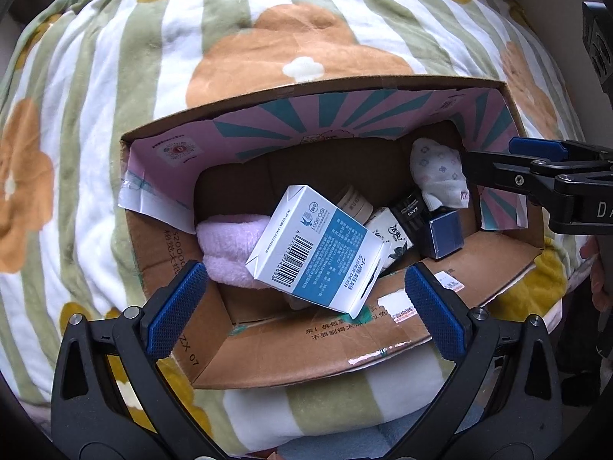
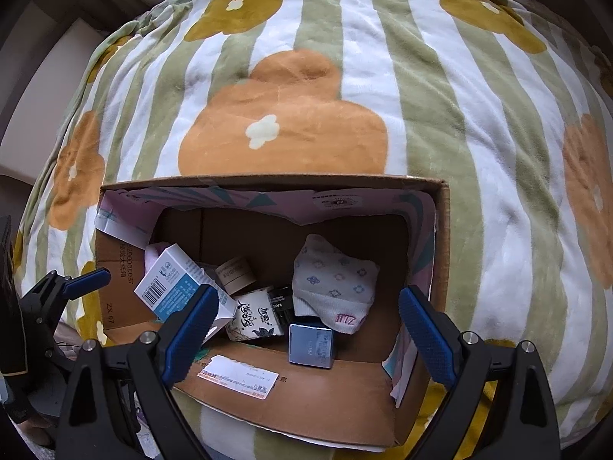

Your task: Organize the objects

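An open cardboard box (image 1: 314, 341) (image 2: 306, 395) sits on a flowered striped blanket. Inside lie a blue and white carton (image 1: 318, 249) (image 2: 172, 287), a pink fluffy cloth (image 1: 230, 249), a patterned white sock (image 1: 438, 170) (image 2: 333, 283), a small dark blue box (image 1: 444, 235) (image 2: 311, 345), a tissue pack (image 1: 390, 239) (image 2: 254, 316), a black box (image 1: 412, 211) (image 2: 281, 301) and a brown tape roll (image 1: 354, 203) (image 2: 237, 274). My left gripper (image 1: 306, 306) is open and empty above the box's near left side. My right gripper (image 2: 306, 335) is open and empty above the near right side.
The blanket (image 1: 268, 38) (image 2: 479, 153) covers a soft bed all round the box. The right gripper shows at the right edge of the left wrist view (image 1: 536, 176). The left gripper shows at the left edge of the right wrist view (image 2: 57, 295).
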`<state>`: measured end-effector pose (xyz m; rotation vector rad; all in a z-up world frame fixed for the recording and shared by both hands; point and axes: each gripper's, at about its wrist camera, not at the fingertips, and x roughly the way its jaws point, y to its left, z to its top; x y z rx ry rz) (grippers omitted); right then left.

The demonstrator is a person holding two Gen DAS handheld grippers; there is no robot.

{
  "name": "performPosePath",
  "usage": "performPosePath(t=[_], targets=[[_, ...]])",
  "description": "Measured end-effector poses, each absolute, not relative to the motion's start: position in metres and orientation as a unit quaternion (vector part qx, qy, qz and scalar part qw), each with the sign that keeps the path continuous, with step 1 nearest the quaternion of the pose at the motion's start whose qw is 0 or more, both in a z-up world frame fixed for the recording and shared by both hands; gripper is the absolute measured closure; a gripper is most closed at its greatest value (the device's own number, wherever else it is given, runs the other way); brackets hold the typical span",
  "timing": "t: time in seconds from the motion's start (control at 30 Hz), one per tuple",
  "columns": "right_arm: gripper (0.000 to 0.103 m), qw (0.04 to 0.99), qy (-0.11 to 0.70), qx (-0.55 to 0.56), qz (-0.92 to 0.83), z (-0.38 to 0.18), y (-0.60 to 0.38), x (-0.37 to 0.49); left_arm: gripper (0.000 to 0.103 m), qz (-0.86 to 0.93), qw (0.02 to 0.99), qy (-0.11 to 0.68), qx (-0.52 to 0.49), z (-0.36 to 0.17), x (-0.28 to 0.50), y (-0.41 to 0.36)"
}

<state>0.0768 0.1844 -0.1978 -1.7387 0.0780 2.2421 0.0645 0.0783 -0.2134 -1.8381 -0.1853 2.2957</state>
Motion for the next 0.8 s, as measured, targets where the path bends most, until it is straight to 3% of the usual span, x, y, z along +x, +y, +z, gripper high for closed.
performPosePath(t=[0.33, 0.43, 0.8], targets=[[0.009, 0.162, 0.015, -0.590, 0.791, -0.179, 0.174, 0.076, 0.000, 0.796, 0.084, -0.074, -0.595, -0.190, 0.064, 0.068], [0.002, 0.166, 0.017, -0.588, 0.791, -0.171, 0.170, 0.075, 0.000, 0.808, 0.072, -0.098, -0.576, -0.175, 0.064, 0.058], [0.002, 0.181, -0.002, -0.554, 0.812, -0.121, 0.144, 0.080, 0.000, 0.840, 0.044, -0.096, -0.532, -0.109, 0.064, 0.037]])
